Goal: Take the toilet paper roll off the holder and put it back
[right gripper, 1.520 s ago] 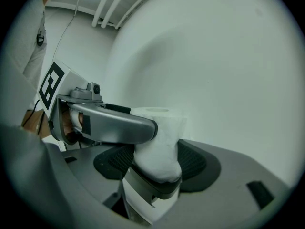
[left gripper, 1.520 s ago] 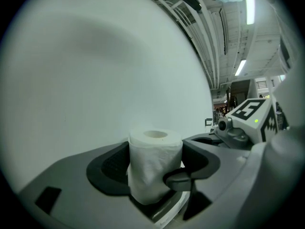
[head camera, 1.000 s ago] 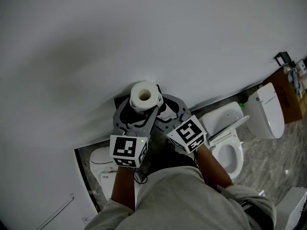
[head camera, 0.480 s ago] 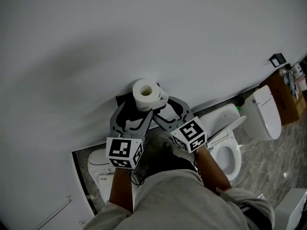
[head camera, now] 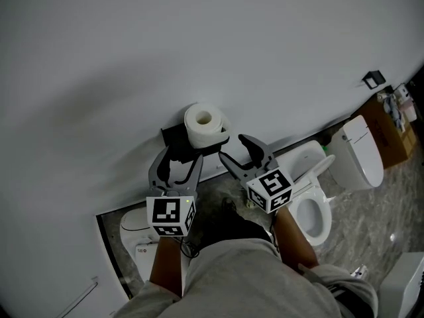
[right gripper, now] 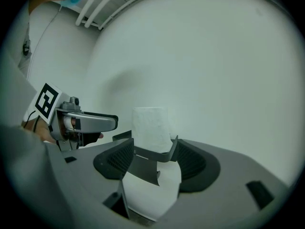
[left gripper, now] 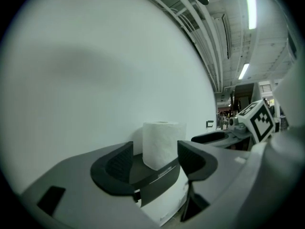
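Person: forearms [head camera: 171,264] and grey-clad legs at the bottom of the head view; one gripper in each hand.
Left gripper [head camera: 180,159]: claw spread; its jaws have just been closing a little, with nothing between the pads. In the left gripper view [left gripper: 153,161] the roll shows through the gap, beyond the tips and untouched.
Right gripper [head camera: 237,150]: claw spread and empty. In the right gripper view [right gripper: 152,159] the roll and holder sit ahead of the tips, clear of both pads.
Relation of grippers: side by side, both pointing at the wall, one to each side of the holder; each shows in the other's view.
Holder [head camera: 173,136]: dark, fixed to the wall, just beyond the jaw tips; seen as a dark ledge under the roll [left gripper: 152,175] [right gripper: 143,168].
Toilet paper roll [head camera: 203,121]: white, upright, hollow core facing up, standing on top of the holder, against the wall [left gripper: 162,140] [right gripper: 150,123].
Wall [head camera: 199,38]: plain white, filling the upper part of each view.
Floor [head camera: 371,224]: grey, marbled.
Toilets: one below the left gripper [head camera: 136,227], one with its lid raised right of the right gripper [head camera: 311,201], a third farther right [head camera: 358,152].
Box [head camera: 391,134]: brown, at the far right edge.
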The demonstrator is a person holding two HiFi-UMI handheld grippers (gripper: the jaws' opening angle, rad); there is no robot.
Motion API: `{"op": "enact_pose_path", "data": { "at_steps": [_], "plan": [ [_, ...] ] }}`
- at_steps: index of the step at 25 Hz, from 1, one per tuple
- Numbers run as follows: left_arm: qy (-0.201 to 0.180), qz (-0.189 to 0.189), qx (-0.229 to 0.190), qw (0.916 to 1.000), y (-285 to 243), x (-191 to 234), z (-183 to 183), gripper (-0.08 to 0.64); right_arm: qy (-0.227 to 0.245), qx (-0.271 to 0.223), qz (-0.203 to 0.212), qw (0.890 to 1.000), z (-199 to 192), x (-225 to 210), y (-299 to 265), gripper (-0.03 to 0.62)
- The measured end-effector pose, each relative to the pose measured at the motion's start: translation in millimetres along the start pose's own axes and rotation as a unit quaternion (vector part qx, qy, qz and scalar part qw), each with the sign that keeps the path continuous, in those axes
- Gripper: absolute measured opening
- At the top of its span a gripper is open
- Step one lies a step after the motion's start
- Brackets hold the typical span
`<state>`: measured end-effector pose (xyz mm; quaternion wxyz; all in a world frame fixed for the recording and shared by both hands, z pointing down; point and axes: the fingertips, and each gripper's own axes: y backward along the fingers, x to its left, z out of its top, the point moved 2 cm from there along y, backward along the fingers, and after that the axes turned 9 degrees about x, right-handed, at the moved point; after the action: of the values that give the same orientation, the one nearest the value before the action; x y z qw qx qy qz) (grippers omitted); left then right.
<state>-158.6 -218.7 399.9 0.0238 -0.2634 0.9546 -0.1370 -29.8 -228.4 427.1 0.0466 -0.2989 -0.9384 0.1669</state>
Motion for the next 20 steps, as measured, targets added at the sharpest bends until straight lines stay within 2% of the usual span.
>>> {"op": "enact_pose_path", "data": {
  "at_steps": [1, 3, 4, 7, 12, 20],
  "plan": [
    [-0.006, 0.007, -0.002, 1.0, 3.5, 1.6, -1.6, 0.272, 0.0, -0.006, -0.01, 1.0, 0.1, 1.1, 4.0, 0.265],
    [-0.011, 0.019, -0.008, 0.9997, 9.7, 5.0, -4.9, 0.142, -0.002, -0.021, -0.033, 0.999, 0.4, 2.2, 12.5, 0.122],
    [-0.01, 0.023, -0.012, 0.9996, 12.1, 6.5, -6.3, 0.094, -0.002, -0.027, -0.043, 0.999, 0.7, 2.9, 16.5, 0.077],
    [-0.01, 0.035, -0.017, 0.9992, 16.4, 7.3, -11.1, 0.024, 0.007, -0.029, -0.056, 0.998, 0.7, 8.2, 24.5, 0.03],
    [-0.008, 0.038, -0.018, 0.9991, 23.0, 0.6, -18.2, 0.011, 0.039, -0.029, -0.054, 0.997, 2.8, 20.7, 32.8, 0.005],
    [-0.007, 0.078, -0.018, 0.9967, 37.9, -11.1, -21.3, 0.011, 0.056, -0.059, -0.04, 0.996, 9.7, 19.3, 49.1, 0.005]
  ]
}}
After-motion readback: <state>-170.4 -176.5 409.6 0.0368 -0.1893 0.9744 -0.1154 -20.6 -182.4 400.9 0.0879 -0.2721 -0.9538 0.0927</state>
